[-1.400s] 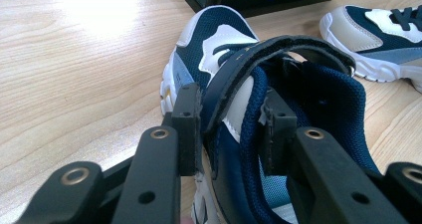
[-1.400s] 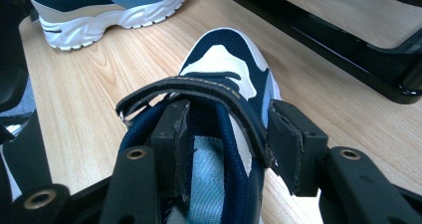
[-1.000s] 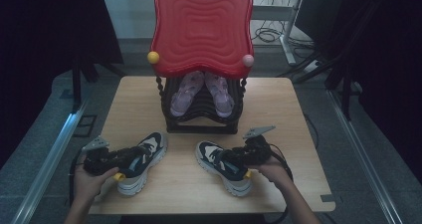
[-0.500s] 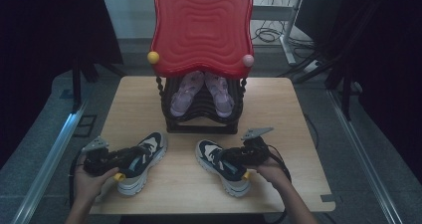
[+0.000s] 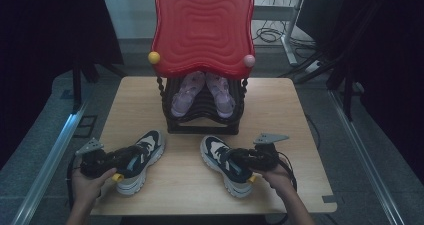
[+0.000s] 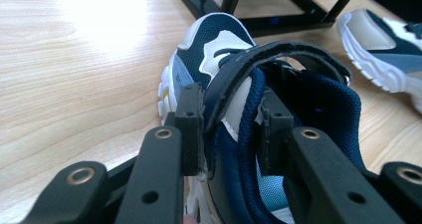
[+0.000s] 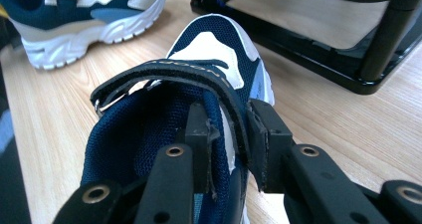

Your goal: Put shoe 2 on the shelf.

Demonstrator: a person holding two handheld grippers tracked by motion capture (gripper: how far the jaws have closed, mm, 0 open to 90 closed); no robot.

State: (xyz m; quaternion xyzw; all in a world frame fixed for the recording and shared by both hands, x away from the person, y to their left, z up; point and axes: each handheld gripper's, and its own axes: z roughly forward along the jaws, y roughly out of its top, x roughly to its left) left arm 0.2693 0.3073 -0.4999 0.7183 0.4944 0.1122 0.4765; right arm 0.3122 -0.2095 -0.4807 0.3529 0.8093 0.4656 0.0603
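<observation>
Two navy-and-white sneakers lie on the wooden table (image 5: 290, 110) in front of a shoe rack. My left gripper (image 5: 120, 157) (image 6: 231, 124) is shut on the left sneaker (image 5: 142, 152) (image 6: 214, 50), one jaw outside its side wall and strap, the other inside the opening. My right gripper (image 5: 237, 157) (image 7: 231, 129) grips the right sneaker (image 5: 217, 152) (image 7: 214, 45) the same way. Its jaws have just been closing, and the strap and side wall are pinched between them. Both sneakers rest on the table with their toes towards the rack.
The black shoe rack (image 5: 202, 122) stands at the table's middle back under a big red wavy top (image 5: 202, 30). A pair of pink sandals (image 5: 185, 92) sits on its shelf. Each gripper view also catches the other sneaker (image 6: 383, 50) (image 7: 89, 15).
</observation>
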